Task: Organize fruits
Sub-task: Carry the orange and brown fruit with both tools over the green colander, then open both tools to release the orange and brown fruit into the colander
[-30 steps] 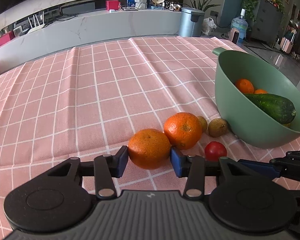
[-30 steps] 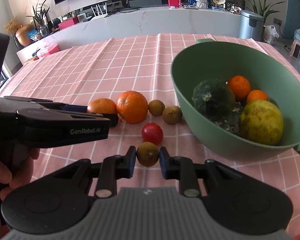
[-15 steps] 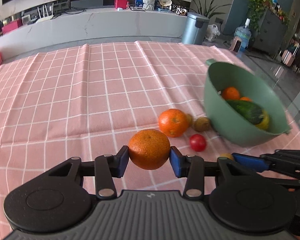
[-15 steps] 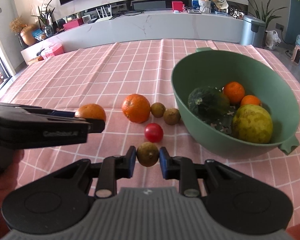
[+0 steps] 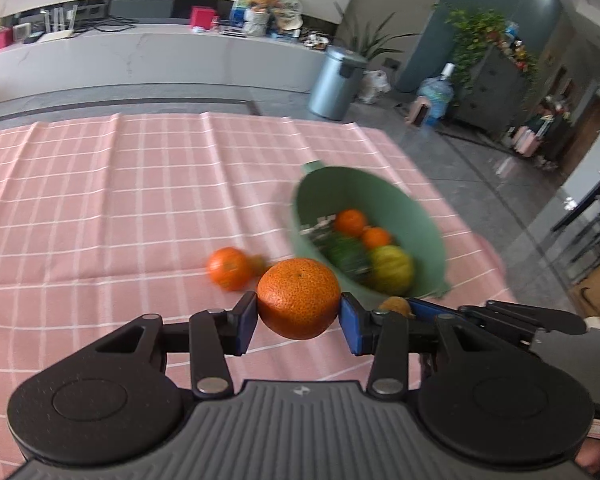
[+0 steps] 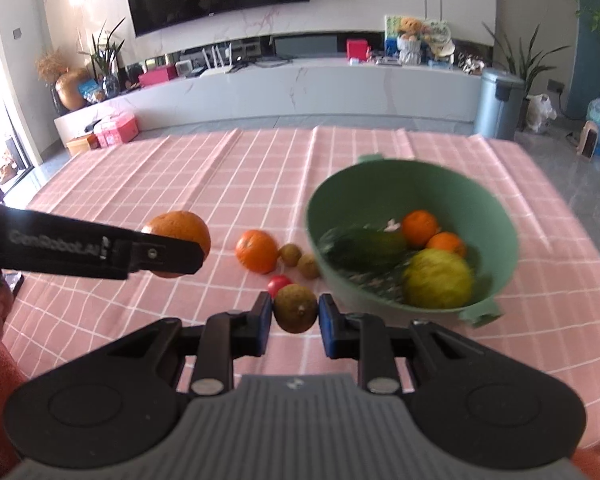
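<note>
My left gripper (image 5: 299,317) is shut on an orange (image 5: 299,298) and holds it high above the pink checked tablecloth; the orange also shows in the right wrist view (image 6: 184,230). My right gripper (image 6: 295,320) is shut on a small brown kiwi (image 6: 295,308), lifted above the cloth. The green bowl (image 6: 500,216) stands to the right, holding two small oranges (image 6: 420,227), a dark green vegetable (image 6: 364,246) and a yellow-green fruit (image 6: 438,279). It also shows in the left wrist view (image 5: 420,216).
On the cloth left of the bowl lie another orange (image 6: 257,251), two small brown kiwis (image 6: 300,260) and a red tomato (image 6: 278,283). The table's right edge (image 5: 452,204) drops to the floor. A white counter (image 6: 300,92) stands beyond the table.
Both grippers have risen well above the table with their fruit. The left gripper has swung right, so the bowl now lies just beyond its orange.
</note>
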Tool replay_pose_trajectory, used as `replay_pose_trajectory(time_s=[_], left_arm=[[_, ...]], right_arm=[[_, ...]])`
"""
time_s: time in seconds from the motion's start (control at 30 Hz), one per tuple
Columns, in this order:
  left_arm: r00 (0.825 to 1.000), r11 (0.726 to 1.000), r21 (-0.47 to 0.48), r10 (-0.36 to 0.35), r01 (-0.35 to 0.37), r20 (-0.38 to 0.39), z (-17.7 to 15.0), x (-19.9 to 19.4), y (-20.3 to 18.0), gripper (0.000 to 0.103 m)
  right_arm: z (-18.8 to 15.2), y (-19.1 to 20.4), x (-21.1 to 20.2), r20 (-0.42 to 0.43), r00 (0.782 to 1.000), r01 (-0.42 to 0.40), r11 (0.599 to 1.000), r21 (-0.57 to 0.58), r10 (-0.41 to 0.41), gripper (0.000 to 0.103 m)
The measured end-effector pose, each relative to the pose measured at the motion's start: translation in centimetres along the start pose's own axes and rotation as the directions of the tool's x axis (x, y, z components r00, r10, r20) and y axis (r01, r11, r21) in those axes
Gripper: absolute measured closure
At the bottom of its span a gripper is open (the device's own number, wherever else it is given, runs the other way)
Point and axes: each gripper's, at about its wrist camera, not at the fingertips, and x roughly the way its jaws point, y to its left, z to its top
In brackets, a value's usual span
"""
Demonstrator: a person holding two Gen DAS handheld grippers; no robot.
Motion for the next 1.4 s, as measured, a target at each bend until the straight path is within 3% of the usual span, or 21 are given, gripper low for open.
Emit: replay_pose_trajectory(time_s=[0.23, 0.43, 0.57, 0.73, 0.87, 1.4], left_arm=[[0.996, 0.996, 0.022, -0.087, 0.087, -0.012, 2.5, 1.1, -2.9, 0.054], [0.99, 0.989, 0.054, -0.132, 0.134, -0.053, 4.4, 3.9, -4.9, 0.054], [0.985, 0.988, 0.079, -0.12, 0.13, -0.122, 5.4, 7.0, -5.8, 0.054], [0.963, 0.988, 0.057, -0.126, 0.143, -0.238, 5.9, 10.6, -6.0, 0.054], [0.948, 0.981, 0.095, -0.133, 0.167, -0.288, 6.4, 12.3, -6.7, 0.053], [0.955, 0.978, 0.187, -0.03, 0.089, -0.295, 8.5, 17.1, -8.0, 0.053]], right_arm=[[1.6, -3.2, -2.1, 0.027, 0.999, 0.041, 0.999, -0.014, -0.041, 0.082], [2.5, -6.5, -1.8, -0.004, 0.998, 0.062, 0.998, 0.009, -0.062, 0.082], [3.1, -8.2, -0.5, -0.039, 0.997, 0.064, 0.998, 0.009, -0.064, 0.082], [3.6, -9.3, 1.2, -0.077, 0.995, 0.066, 0.998, -0.015, -0.067, 0.082], [4.1, -10.1, 2.6, -0.118, 0.991, 0.061, 0.996, -0.07, -0.069, 0.082], [6.3, -12.5, 7.5, -0.224, 0.969, 0.059, 0.977, -0.205, -0.105, 0.082]])
